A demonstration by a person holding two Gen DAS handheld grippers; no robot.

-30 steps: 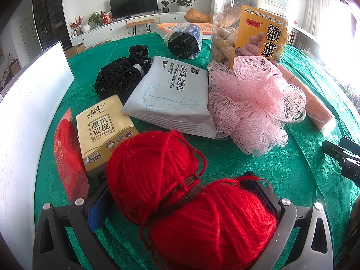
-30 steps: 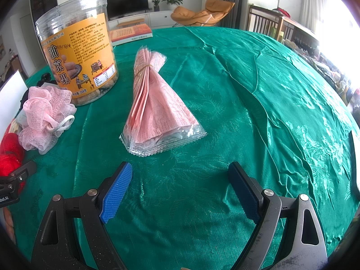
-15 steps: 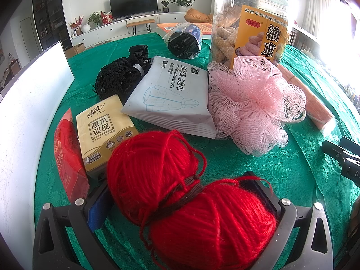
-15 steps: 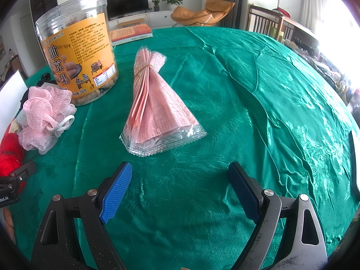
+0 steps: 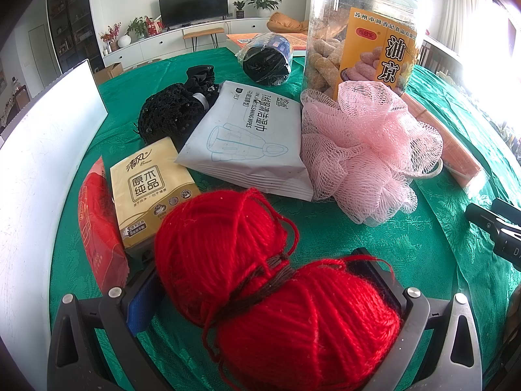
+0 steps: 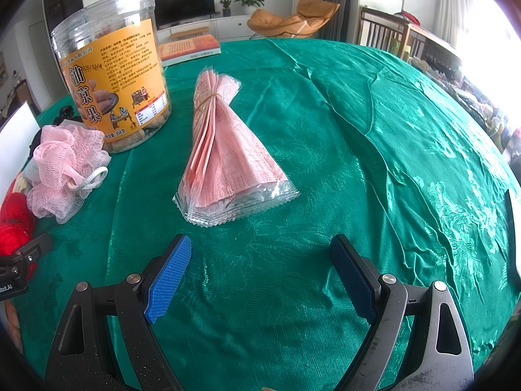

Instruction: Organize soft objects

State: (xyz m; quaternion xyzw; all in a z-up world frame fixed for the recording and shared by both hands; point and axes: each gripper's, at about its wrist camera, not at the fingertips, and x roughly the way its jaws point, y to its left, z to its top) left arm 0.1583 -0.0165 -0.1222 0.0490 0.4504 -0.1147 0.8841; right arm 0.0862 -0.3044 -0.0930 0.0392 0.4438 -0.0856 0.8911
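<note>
My left gripper [image 5: 260, 280] is shut on a double ball of red yarn [image 5: 267, 299], which fills the space between its fingers just above the green cloth. Beyond it lie a pink bath pouf [image 5: 368, 150], a white wipes pack [image 5: 247, 137], a beige tissue pack [image 5: 149, 189], a red packet [image 5: 97, 224] and black mesh items [image 5: 169, 117]. My right gripper [image 6: 260, 267] is open and empty over the bare green tablecloth [image 6: 374, 150], just short of a bundle of pink wrapped packets [image 6: 228, 153]. The pouf [image 6: 65, 169] and yarn [image 6: 14, 221] show at the right wrist view's left edge.
A tall clear snack jar [image 5: 361, 32] stands behind the pouf; it also shows in the right wrist view [image 6: 114, 81]. A black roll in plastic [image 5: 267, 58] and a book [image 6: 189, 49] lie farther back. A white board [image 5: 42, 169] stands along the left edge.
</note>
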